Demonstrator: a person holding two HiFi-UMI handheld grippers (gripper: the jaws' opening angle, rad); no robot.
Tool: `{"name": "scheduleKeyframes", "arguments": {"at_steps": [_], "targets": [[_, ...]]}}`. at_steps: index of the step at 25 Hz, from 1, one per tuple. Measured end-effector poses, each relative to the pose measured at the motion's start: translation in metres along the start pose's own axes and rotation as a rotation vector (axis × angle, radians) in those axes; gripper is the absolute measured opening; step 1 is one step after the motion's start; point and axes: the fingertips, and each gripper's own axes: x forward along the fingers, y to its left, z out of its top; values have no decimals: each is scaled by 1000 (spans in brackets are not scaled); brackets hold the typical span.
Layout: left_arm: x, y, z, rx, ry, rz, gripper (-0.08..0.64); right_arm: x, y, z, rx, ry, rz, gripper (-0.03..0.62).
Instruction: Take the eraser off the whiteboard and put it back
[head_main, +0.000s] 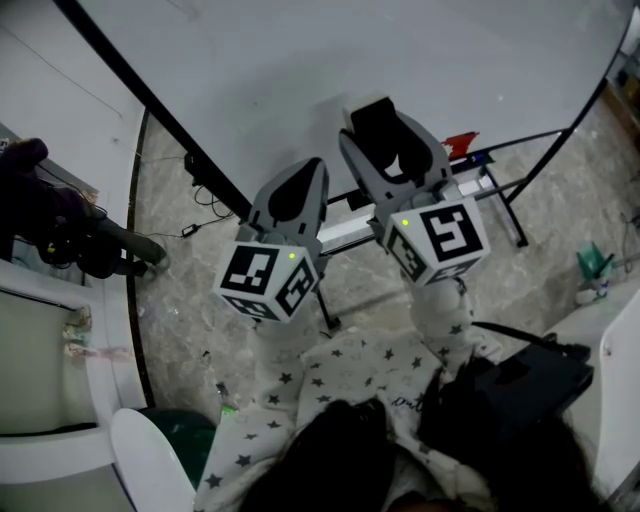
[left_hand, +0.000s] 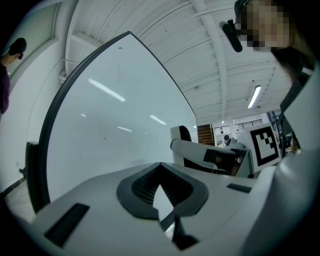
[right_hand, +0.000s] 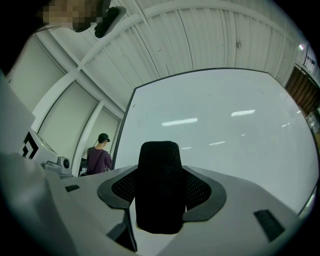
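Right gripper view: the right hand-held gripper (right_hand: 160, 180) clamps the black eraser (right_hand: 159, 160) just short of the whiteboard (right_hand: 225, 125), while the left hand-held gripper (left_hand: 161, 175) is closed on nothing; if pressed on tilted, the eraser could slide off and drop.

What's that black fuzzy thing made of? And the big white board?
The eraser looks like soft black felt or foam: its face is finely nubbly and matte. The whiteboard looks hard and glossy, maybe coated metal or plastic: light streaks reflect off it.

Right gripper (head_main: 393, 142) holds the eraser (head_main: 376, 126) before the whiteboard (head_main: 420, 50), left gripper (head_main: 311, 172) alongside, jaws together
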Motion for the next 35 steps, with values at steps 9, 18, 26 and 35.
{"name": "scheduleKeyframes", "arguments": {"at_steps": [9,18,26,35], "targets": [[4,2,9,21,-19,11,2,14,-4,11,-28,-35,-7,258],[6,-3,15,29,-31,11,2,30,-7,17,-61,-49,-26,258],[13,-4,12,54,-19,6,2,34,-14,15,-89,-51,-64,258],[9,-9,12,51,-24,15,2,31,-17,22,-126,-86,-111,258]]}}
